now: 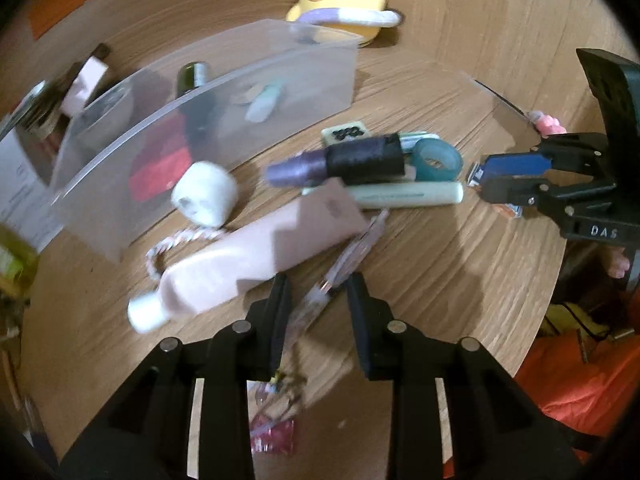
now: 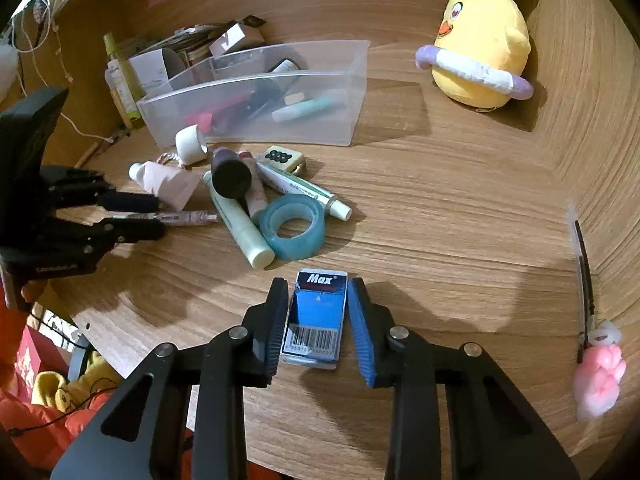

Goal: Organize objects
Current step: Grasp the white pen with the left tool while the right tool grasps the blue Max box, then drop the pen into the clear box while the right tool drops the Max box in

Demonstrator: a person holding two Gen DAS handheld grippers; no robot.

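Note:
A blue "Max" staple box point(image 2: 318, 312) lies flat on the round wooden table point(image 2: 440, 208), and my right gripper point(image 2: 318, 284) is shut on its two long sides. From the left wrist view that gripper point(image 1: 484, 179) sits at the right edge. A thin patterned pen point(image 1: 340, 268) lies slantwise between the fingers of my left gripper point(image 1: 318, 280), whose pads stand apart from it, so it is open. The right wrist view shows this gripper point(image 2: 158, 216) at the left with the pen point(image 2: 188, 217) poking out. A clear plastic bin point(image 2: 352, 92) holding several items stands behind the pile.
Loose on the table are a pink tube point(image 1: 240, 264), a white cap point(image 1: 204, 196), a purple-black bottle point(image 1: 352, 160), a teal tape roll point(image 2: 294, 228), a pale green tube point(image 2: 240, 220) and a mahjong tile point(image 2: 280, 157). A yellow duck plush point(image 2: 484, 52) sits far right, a pink paw clip point(image 2: 598, 380) at the edge.

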